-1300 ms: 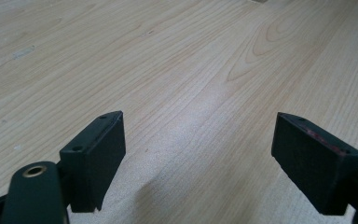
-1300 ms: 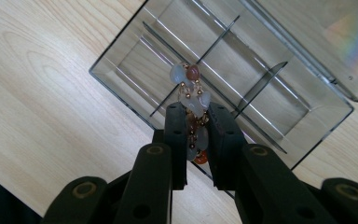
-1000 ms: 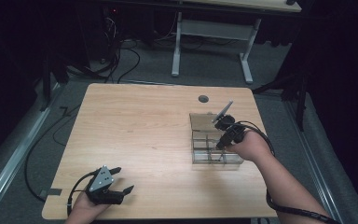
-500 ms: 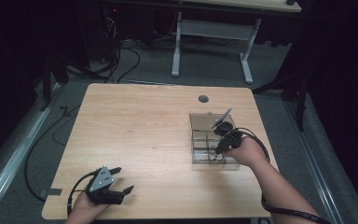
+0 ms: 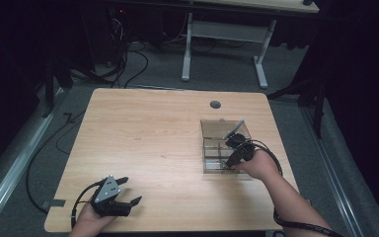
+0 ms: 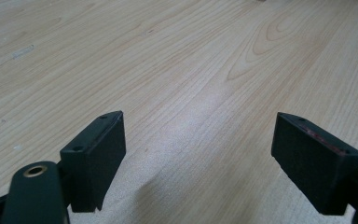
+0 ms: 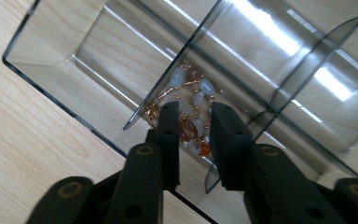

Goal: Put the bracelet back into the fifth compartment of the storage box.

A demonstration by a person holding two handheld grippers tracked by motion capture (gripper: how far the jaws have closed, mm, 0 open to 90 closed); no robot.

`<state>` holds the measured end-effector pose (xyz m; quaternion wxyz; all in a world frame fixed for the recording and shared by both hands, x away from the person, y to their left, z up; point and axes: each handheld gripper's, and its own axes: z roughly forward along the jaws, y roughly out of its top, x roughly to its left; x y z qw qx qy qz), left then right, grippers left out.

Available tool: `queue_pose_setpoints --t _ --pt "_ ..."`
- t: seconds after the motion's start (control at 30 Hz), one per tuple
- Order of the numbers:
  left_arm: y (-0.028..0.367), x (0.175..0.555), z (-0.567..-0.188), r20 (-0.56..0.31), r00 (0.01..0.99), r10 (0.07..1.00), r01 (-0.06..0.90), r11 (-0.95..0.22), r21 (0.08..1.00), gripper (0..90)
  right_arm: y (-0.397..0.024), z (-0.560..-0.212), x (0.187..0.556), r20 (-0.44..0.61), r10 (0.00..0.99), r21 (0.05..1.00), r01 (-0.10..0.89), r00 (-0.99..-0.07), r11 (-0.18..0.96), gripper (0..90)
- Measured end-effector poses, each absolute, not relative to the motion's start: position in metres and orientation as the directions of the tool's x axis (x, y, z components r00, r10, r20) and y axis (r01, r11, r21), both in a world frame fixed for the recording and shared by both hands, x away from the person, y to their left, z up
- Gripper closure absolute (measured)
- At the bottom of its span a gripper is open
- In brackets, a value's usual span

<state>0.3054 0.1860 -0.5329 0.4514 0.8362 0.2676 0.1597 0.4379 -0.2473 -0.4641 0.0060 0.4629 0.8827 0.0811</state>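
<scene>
A clear plastic box (image 5: 212, 129) with dividers stands on the right of the wooden table (image 5: 148, 138), its lid (image 5: 235, 129) tipped up. My right gripper (image 5: 232, 150) reaches down into a front compartment. In the right gripper view its jaws (image 7: 193, 109) have just been opening and stand narrowly apart, one on each side of a bracelet (image 7: 191, 88) of white and orange beads on gold links, which lies on the compartment floor against a divider. My left gripper (image 5: 132, 190) rests near the table's front left edge, open, with bare wood between its jaws (image 6: 198, 140).
A round cable hole (image 5: 215, 104) sits in the table behind the box. Cables (image 5: 128, 59) lie on the floor beyond the table, and the white legs of another desk (image 5: 187, 49) stand at the back. The surroundings are dark.
My right hand has sunk lower into the box and come slightly toward its front. The left gripper has stayed put.
</scene>
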Motion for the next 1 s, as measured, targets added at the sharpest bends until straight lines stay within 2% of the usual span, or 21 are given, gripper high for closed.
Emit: queue_pose_setpoints --t 0.3,1.0 --pt "0.186 0.305 -0.533 0.028 0.806 0.592 0.301 -0.450 0.841 18.3 -0.247 -0.444 0.431 0.053 0.839 0.170 0.833 -0.541 0.526 70.7" --pt "0.186 0.305 -0.533 0.029 0.805 0.592 0.301 -0.450 0.841 18.3 -0.265 -0.434 0.389 0.052 0.838 0.191 0.829 -0.543 0.526 74.8"
